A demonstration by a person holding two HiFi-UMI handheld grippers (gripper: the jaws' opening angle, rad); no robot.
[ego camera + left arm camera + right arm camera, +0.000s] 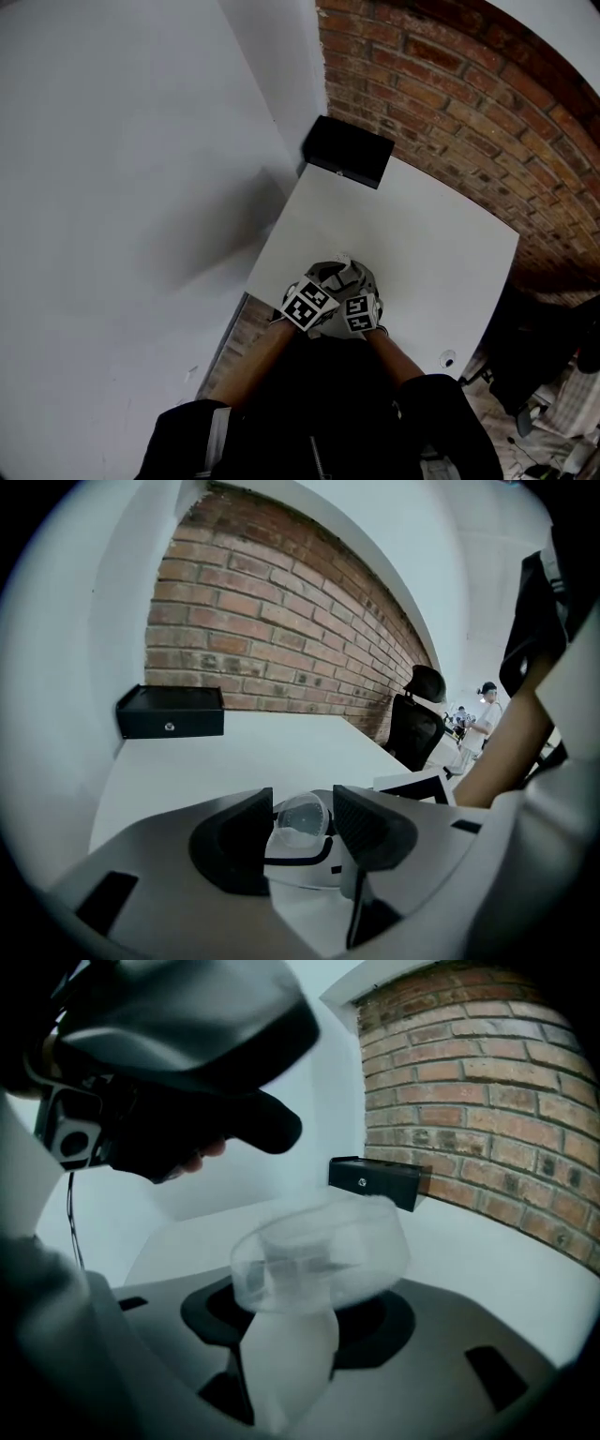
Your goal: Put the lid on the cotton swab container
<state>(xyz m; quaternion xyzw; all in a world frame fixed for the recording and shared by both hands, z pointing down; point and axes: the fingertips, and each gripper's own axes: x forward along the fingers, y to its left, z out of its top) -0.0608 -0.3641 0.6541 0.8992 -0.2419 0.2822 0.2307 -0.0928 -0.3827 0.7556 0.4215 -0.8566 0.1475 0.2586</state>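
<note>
Head view: both grippers are close together over the near edge of the white table (422, 234), well apart from the black box (347, 150) in the far corner, where the white wall meets the brick wall (450, 94)

Right gripper view: right gripper (309, 1309) is clamped on the clear cotton swab container (319, 1260), its pads pressing either side. The container is held tilted and clear of the table top. Judged reason: one claw steadies the body so the other can work from above. This picture is blurred

Left gripper view: left gripper (303, 804) has its jaws wide apart and grips nothing. The clear round lid (302, 817) shows in the gap between the pads, touching neither

Lid position: it appears to sit on top of the container; in the right gripper view a wider clear band caps the narrower body. Cannot tell whether it is pressed fully home

Judgement: the capping step is at or near completion. The open left claw suits a release. Risk: on a tilted container, a loosely seated lid could slip off
</note>
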